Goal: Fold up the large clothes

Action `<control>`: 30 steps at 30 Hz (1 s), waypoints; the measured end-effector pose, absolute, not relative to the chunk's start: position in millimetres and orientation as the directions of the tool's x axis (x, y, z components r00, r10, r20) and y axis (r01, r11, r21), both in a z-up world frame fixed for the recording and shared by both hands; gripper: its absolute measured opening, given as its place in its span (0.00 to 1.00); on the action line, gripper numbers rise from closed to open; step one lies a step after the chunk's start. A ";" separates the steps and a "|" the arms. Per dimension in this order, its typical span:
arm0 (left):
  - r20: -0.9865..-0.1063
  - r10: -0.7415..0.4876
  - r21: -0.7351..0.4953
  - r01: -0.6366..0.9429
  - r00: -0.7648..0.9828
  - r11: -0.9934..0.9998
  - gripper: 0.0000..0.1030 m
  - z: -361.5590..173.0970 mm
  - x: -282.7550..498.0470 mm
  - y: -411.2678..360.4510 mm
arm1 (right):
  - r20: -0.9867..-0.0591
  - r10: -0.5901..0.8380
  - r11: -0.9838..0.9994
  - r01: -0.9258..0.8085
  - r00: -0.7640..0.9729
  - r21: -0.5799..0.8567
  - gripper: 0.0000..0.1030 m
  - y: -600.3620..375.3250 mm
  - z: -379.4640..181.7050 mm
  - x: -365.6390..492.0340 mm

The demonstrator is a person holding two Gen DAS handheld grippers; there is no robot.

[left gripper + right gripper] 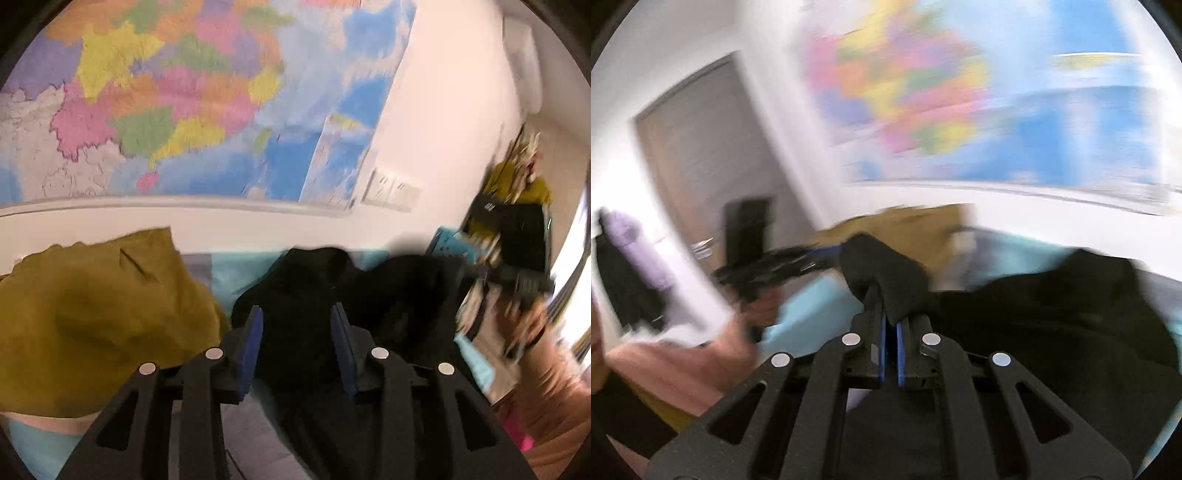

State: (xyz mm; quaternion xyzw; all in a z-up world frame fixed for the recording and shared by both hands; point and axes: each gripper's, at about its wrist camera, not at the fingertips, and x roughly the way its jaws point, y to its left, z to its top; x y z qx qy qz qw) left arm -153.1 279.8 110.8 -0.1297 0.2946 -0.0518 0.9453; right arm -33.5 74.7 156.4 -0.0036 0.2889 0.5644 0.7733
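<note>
A black garment (332, 295) lies bunched on the light blue bed surface (236, 269). My left gripper (297, 317) is open, its blue pads on either side of the black cloth, not closed on it. In the right wrist view my right gripper (891, 314) is shut on a fold of the black garment (882, 266) and lifts it; the rest of the garment (1052, 314) trails to the right. The right gripper also shows in the left wrist view (517, 273), blurred. The left gripper shows blurred in the right wrist view (768, 262).
A mustard-yellow garment (92, 314) lies heaped at the left on the bed, also seen in the right wrist view (905, 229). A large coloured map (184, 103) hangs on the white wall behind. A brown door (713, 158) stands at the left.
</note>
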 end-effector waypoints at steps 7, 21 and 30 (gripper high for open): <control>-0.760 -0.116 -0.144 0.009 0.640 0.990 0.34 25.8 -108.0 243.4 | -0.706 0.644 0.676 -0.651 0.294 0.345 0.40 17.4 65.2 46.2; -0.832 -0.055 -0.109 -0.066 0.553 0.992 0.35 -5.2 -16.6 247.2 | -0.618 0.663 0.693 -0.657 0.422 0.296 0.84 -32.5 31.5 -27.1; -0.788 0.178 0.031 -0.250 0.590 0.968 0.34 2.9 7.1 244.4 | -0.705 0.482 0.714 -0.700 0.520 -0.028 0.41 26.2 5.2 -26.8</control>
